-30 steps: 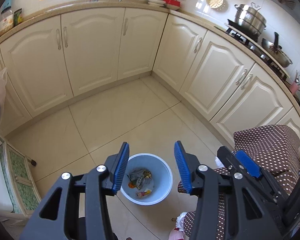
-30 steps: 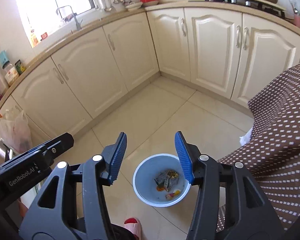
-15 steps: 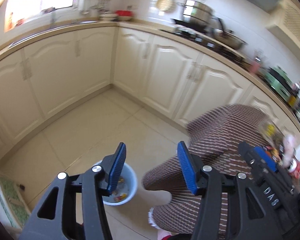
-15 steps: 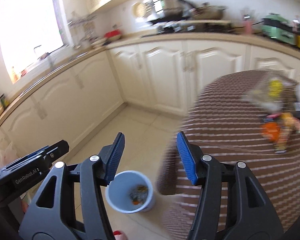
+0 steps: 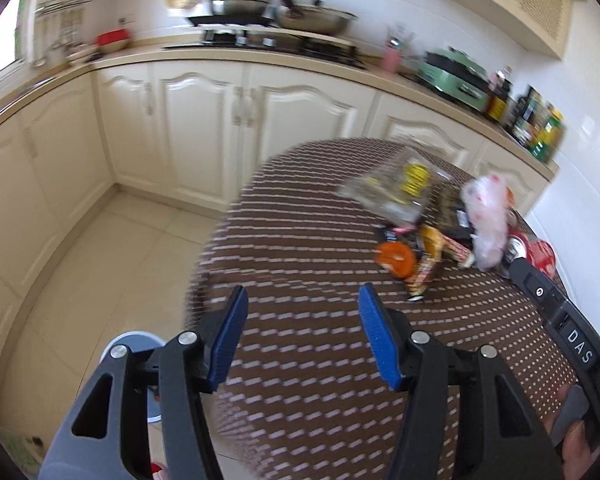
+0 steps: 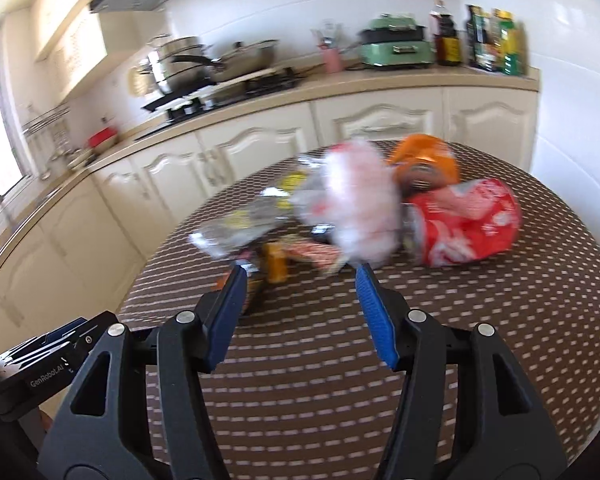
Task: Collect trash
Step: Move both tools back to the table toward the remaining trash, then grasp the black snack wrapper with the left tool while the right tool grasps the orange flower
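step: we judge this the reach toward the next piece of trash; both hands over the bench (image 5: 300,360), nothing picked yet
left tongs (image 5: 300,334): jaws opening, wide apart, nothing between them, only dotted cloth behind
right tongs (image 6: 300,312): jaws apart and empty, tips just short of the pile
trash: heap on far right part of the bench; clear wrapper (image 5: 396,192), white-pink plastic bag (image 6: 360,208), red crushed can (image 6: 464,224), orange can (image 6: 424,160) behind it, small orange lid (image 5: 396,258), snack wrappers (image 5: 432,264) in the middle
bin (image 5: 134,340): blue, on floor left of the bench, mostly hidden behind left tongs
next: we think right tongs is closest to the plastic bag; needs a pinch on soft crumpled film, then a carry over to the bin
caveat: frames blurred, exact contacts in the pile unclear
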